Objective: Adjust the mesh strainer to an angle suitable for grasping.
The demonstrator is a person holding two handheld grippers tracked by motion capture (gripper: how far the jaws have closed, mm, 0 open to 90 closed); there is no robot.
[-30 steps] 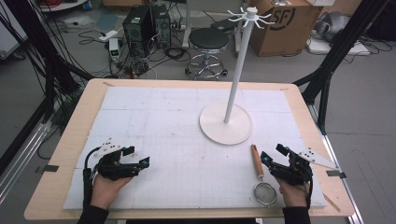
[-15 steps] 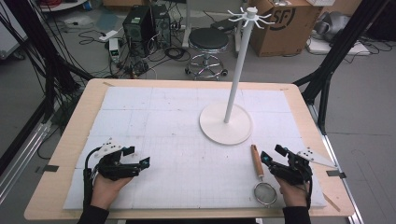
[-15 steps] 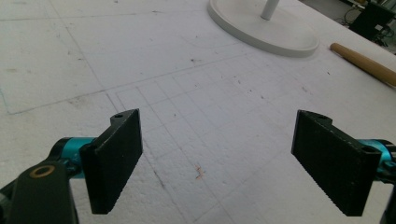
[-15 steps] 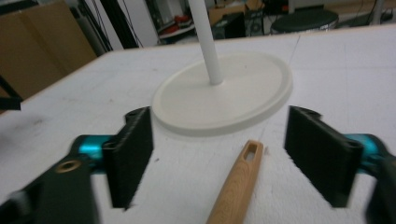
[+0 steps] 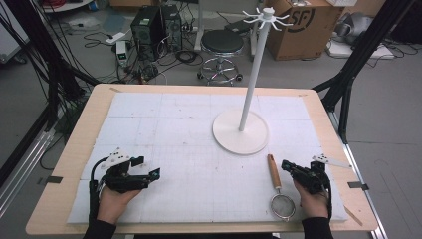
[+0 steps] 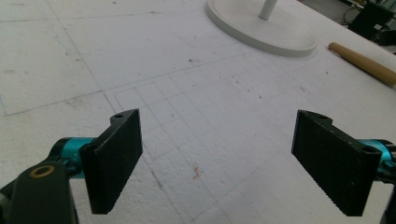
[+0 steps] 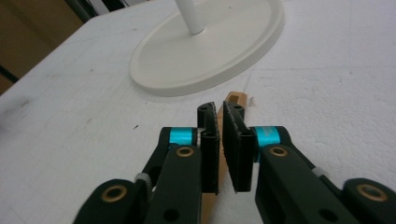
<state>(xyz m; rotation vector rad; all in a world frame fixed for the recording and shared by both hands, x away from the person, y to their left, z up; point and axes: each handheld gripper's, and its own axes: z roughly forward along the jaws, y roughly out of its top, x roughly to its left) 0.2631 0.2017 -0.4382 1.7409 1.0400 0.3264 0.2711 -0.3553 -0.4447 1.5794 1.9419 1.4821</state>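
A small strainer (image 5: 281, 205) with a wooden handle (image 5: 273, 171) lies on the white mat at the front right. My right gripper (image 5: 285, 165) hovers just right of that handle and points left at it. Its jaws have just been closing and now stand together (image 7: 220, 112), with nothing pinched between them. The handle (image 7: 236, 99) shows on the mat beyond and below the tips. My left gripper (image 5: 152, 175) rests at the front left with its jaws wide apart (image 6: 233, 163) over bare mat.
A white hook stand rises from a round base (image 5: 241, 133) at the mat's centre right; the base (image 6: 261, 29) (image 7: 205, 51) lies ahead of both grippers. The wooden table edge (image 5: 74, 149) frames the mat. A stool and boxes stand on the floor beyond.
The right gripper's jaws went from wide open to shut, and the hand shifted slightly left and down toward the wooden handle. The left gripper stayed still.
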